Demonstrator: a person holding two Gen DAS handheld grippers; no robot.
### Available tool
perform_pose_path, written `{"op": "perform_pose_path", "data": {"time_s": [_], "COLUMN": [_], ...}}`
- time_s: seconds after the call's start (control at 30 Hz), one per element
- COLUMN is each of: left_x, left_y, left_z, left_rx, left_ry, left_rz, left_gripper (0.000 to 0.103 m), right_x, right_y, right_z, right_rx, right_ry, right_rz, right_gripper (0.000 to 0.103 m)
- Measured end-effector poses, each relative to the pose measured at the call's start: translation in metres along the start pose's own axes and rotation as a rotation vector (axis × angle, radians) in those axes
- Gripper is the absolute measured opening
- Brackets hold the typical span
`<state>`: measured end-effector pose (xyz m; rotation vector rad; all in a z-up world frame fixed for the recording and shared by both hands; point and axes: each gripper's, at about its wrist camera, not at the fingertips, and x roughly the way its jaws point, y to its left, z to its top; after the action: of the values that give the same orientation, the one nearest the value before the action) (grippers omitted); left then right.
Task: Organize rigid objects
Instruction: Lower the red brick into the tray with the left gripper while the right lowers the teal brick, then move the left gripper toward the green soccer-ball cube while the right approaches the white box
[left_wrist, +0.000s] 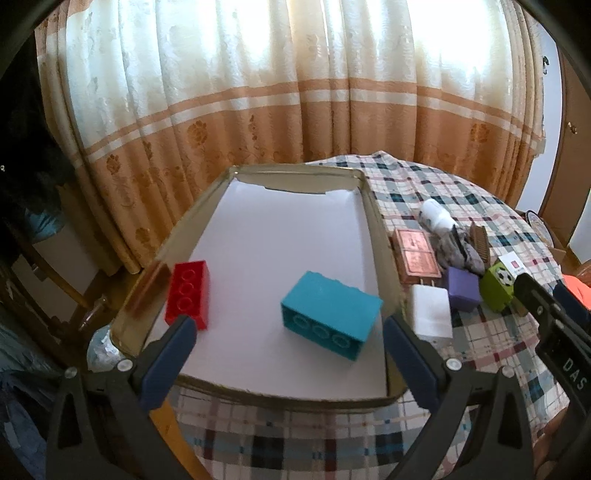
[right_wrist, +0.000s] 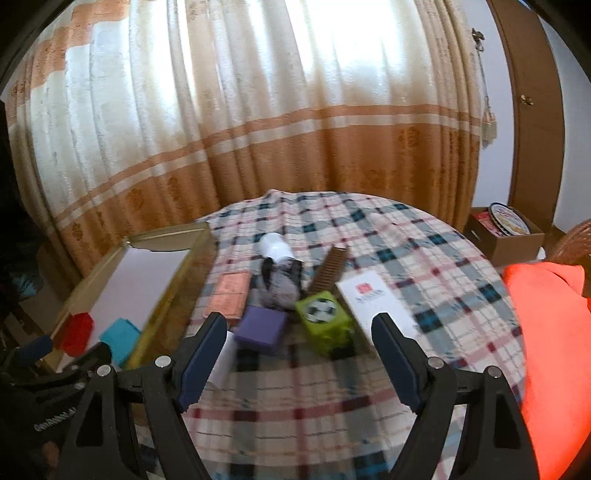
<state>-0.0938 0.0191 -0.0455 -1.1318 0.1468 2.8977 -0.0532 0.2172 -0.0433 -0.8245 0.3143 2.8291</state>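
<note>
A gold tray (left_wrist: 380, 236) lined with white paper holds a red brick (left_wrist: 188, 293) at its left and a teal brick (left_wrist: 330, 314) near its front. My left gripper (left_wrist: 290, 328) is open and empty over the tray's front edge. My right gripper (right_wrist: 299, 332) is open and empty above the checked tablecloth, just short of a purple box (right_wrist: 262, 330) and a green cube (right_wrist: 325, 321). A white charger (left_wrist: 430, 314), a pink box (right_wrist: 229, 299), a white box (right_wrist: 376, 302) and a comb (right_wrist: 328, 269) lie beside them.
A white bottle (right_wrist: 275, 245) and a grey cloth (right_wrist: 280, 284) lie behind the boxes. An orange cloth (right_wrist: 554, 350) is at the right. A cardboard box (right_wrist: 506, 236) stands beyond the table. Curtains hang behind.
</note>
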Motion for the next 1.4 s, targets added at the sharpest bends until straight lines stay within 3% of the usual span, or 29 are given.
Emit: {"op": "perform_pose_path", "data": {"time_s": [0.37,1.07,1.4], "left_x": [-0.007,-0.019,-0.020], "left_y": [-0.019,-0.091,-0.107], "left_z": [-0.005,-0.028,-0.029], "left_rx": [0.019,0.192,0.233], "left_ry": [0.004,0.004,-0.004], "left_rz": [-0.040,-0.107,-0.110], "left_gripper": [0.102,0.102,0.102], "right_x": [-0.003,0.003,0.017], "right_y": [-0.034,-0.079,-0.080], "right_z": [-0.007,-0.015,-0.001], "right_rx": [0.034,0.088,0.014], "right_ry": [0.024,0.088,0.136], "right_rz": [-0.044,-0.098,-0.050], "right_gripper": [0.083,0.083,0.083]}}
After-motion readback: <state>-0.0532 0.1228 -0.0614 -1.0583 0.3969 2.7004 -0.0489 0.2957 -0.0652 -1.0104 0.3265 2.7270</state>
